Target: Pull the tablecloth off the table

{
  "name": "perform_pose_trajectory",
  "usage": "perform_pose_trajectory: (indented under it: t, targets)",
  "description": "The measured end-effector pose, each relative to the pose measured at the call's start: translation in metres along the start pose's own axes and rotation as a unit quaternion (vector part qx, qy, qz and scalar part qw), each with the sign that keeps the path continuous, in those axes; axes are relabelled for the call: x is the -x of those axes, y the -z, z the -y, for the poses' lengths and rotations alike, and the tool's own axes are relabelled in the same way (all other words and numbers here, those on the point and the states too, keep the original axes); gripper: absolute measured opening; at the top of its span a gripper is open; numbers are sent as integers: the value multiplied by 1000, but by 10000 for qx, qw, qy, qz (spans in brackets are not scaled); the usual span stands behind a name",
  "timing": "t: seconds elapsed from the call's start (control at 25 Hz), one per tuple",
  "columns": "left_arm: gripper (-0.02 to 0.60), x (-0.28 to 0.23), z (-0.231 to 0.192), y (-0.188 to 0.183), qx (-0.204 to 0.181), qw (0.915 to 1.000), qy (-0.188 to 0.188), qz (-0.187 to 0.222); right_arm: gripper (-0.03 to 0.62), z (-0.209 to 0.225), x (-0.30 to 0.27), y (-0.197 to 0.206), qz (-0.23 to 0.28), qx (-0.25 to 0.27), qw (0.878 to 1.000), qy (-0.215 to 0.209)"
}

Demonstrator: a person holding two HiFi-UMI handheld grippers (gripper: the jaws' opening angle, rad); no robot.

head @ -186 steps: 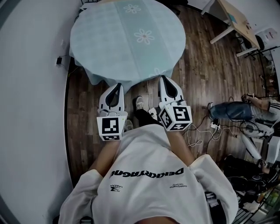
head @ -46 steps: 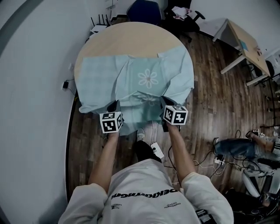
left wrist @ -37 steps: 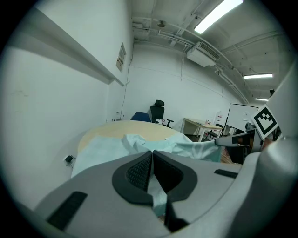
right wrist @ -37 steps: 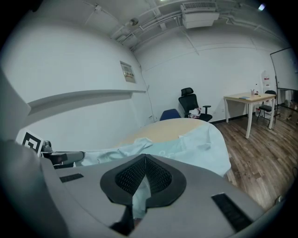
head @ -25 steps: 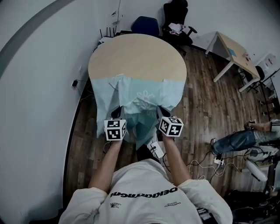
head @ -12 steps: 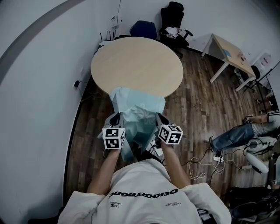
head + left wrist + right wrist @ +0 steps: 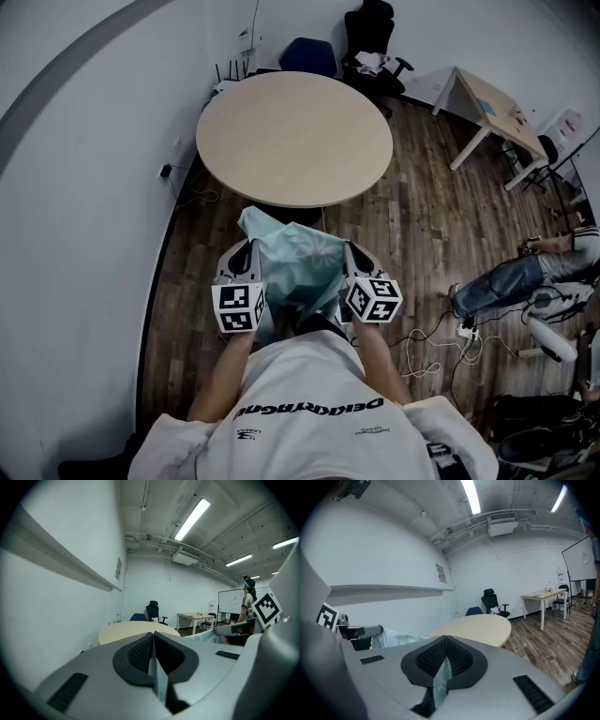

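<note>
The pale turquoise tablecloth (image 7: 300,262) hangs bunched between my two grippers, wholly off the round beige table (image 7: 293,138), whose top is bare. My left gripper (image 7: 246,253) is shut on the cloth's left edge; in the left gripper view a thin fold of tablecloth (image 7: 158,677) is pinched between the dark pads. My right gripper (image 7: 352,253) is shut on the right edge, and the right gripper view shows a strip of tablecloth (image 7: 439,679) squeezed in the jaws. Both grippers sit near my torso, short of the table (image 7: 476,627).
A white wall (image 7: 84,187) runs along the left. A black office chair (image 7: 370,37) and a blue seat (image 7: 309,54) stand behind the table. A wooden desk (image 7: 487,98) is at the right. A seated person's legs (image 7: 497,286) and floor cables (image 7: 441,337) lie to my right.
The cloth has slid completely off the tabletop toward me. Both grippers have come back closer to my body and a little wider apart, still clamped on the cloth.
</note>
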State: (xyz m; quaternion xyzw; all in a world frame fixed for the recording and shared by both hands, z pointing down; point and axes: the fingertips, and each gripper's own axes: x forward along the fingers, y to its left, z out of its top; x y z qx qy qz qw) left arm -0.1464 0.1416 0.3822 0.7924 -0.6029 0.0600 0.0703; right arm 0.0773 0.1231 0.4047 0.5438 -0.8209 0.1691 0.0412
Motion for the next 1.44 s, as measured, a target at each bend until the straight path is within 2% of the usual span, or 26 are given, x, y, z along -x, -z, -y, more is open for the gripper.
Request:
perform_pose_trajectory:
  t: [0.72,1.44]
  targets:
    - [15,33,-3,0,110,9992,-287,262,31,10,35,-18,551,165,9979,285]
    - [15,32,-5,-4,129,9984,-407,371,32,13,32,-20,632,198,9975,261]
